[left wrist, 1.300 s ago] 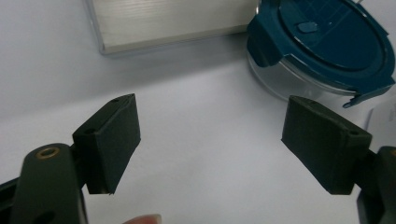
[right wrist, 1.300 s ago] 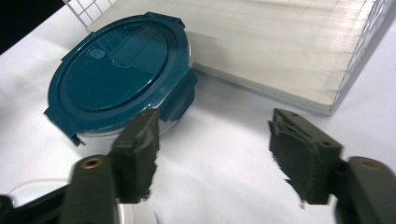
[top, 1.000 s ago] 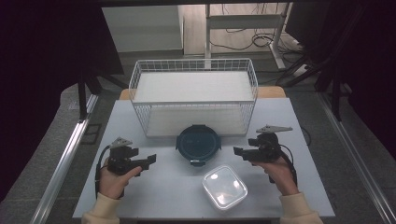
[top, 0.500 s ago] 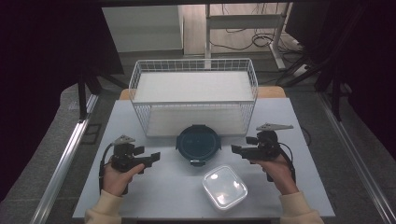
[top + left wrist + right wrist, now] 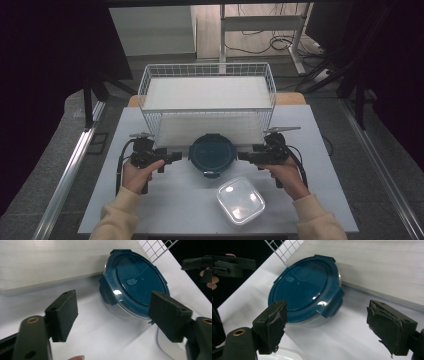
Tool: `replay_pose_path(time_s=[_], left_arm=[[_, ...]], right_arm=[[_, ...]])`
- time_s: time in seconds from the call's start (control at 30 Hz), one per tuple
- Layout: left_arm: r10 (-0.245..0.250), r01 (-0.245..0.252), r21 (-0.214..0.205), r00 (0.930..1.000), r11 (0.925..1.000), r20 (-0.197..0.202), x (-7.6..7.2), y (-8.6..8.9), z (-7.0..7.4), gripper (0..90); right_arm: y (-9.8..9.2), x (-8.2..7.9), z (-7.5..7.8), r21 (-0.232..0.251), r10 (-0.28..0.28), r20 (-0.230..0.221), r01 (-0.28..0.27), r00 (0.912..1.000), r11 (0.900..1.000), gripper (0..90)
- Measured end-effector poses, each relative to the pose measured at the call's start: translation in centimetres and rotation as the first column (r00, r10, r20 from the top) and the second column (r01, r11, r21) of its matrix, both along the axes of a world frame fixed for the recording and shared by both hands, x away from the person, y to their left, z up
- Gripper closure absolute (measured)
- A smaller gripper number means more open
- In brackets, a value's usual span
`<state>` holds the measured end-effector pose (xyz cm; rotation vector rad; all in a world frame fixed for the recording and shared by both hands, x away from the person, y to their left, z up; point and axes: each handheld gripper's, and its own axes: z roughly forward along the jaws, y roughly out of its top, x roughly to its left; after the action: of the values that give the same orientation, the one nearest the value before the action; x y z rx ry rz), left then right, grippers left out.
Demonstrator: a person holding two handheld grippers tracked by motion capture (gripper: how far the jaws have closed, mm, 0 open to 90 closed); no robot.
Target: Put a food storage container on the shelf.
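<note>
Container of round shape with a dark blue plastic lid and a clear body sits at the centre of the high view, on the white table, just in front of the white wire basket. Being round it has no long axis (only the four lid clasps break the outline), and one clasp faces each side.

The left gripper lies to the left of it in the high view and the right gripper to the right, both pointing inward at the same height in the frame. Each is near the rim but not touching, and I judge neither one clearly nearer. In the left gripper view the container is in the upper centre, beyond and between the wide-open jaws, which hold nothing. In the right gripper view it is at the upper left of centre; here also the jaws are spread wide and empty.

A clear, rounded-square plastic box rests lower right of centre in the high view, apart from both.
</note>
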<state>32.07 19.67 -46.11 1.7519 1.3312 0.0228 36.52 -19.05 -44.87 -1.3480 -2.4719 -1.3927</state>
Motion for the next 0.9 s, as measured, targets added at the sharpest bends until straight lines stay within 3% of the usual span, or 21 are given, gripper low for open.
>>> replay_pose_path(time_s=[0.03, 0.13, 0.17, 0.3, 0.33, 0.5, 0.53, 0.9], left_arm=[[-0.019, 0.019, -0.012, 0.9994, 0.9998, -0.028, 0.7, -0.3, -0.2, 19.1], [-0.031, 0.03, -0.023, 0.9982, 0.9993, -0.052, 1.4, -0.8, -0.3, 14.5], [-0.037, 0.035, -0.04, 0.9976, 0.9986, -0.058, 1.8, -1.0, -0.4, 13.3], [-0.043, 0.04, -0.037, 0.9964, 0.9985, -0.073, 2.8, -1.7, -0.7, 11.2], [-0.054, 0.049, -0.055, 0.9949, 0.9973, -0.086, 3.3, -1.9, -1.2, 10.5], [-0.058, 0.05, -0.069, 0.9925, 0.9963, -0.108, 3.9, -2.3, -1.4, 8.7], [-0.067, 0.055, -0.097, 0.9898, 0.9938, -0.126, 4.3, -2.3, -1.6, 8.1], [-0.116, 0.087, -0.157, 0.9756, 0.9838, -0.187, 5.4, -3.1, -3.3, 6.0]], right_arm=[[0.3, 0.3, -0.1, -0.006, 0.005, -0.005, -0.005, 1.0, 1.0, 15.3], [0.9, 0.8, -0.1, -0.008, 0.01, -0.022, -0.01, 0.9997, 0.9999, 14.5], [1.1, 1.0, -0.1, -0.005, 0.01, -0.031, -0.01, 0.9995, 0.9999, 14.3], [1.6, 1.7, -0.5, 0.002, 0.002, -0.06, -0.002, 0.9982, 1.0, 12.8], [1.9, 1.8, -0.8, 0.008, 0.01, -0.081, -0.009, 0.9966, 0.9999, 11.9], [2.4, 2.3, -1.3, 0.022, 0.01, -0.121, -0.007, 0.9926, 0.9997, 11.1], [2.8, 2.5, -1.5, 0.018, 0.008, -0.139, -0.005, 0.9903, 0.9998, 10.5], [3.8, 3.7, -3.3, -0.015, -0.01, -0.205, 0.007, 0.9786, 0.9999, 7.9]])
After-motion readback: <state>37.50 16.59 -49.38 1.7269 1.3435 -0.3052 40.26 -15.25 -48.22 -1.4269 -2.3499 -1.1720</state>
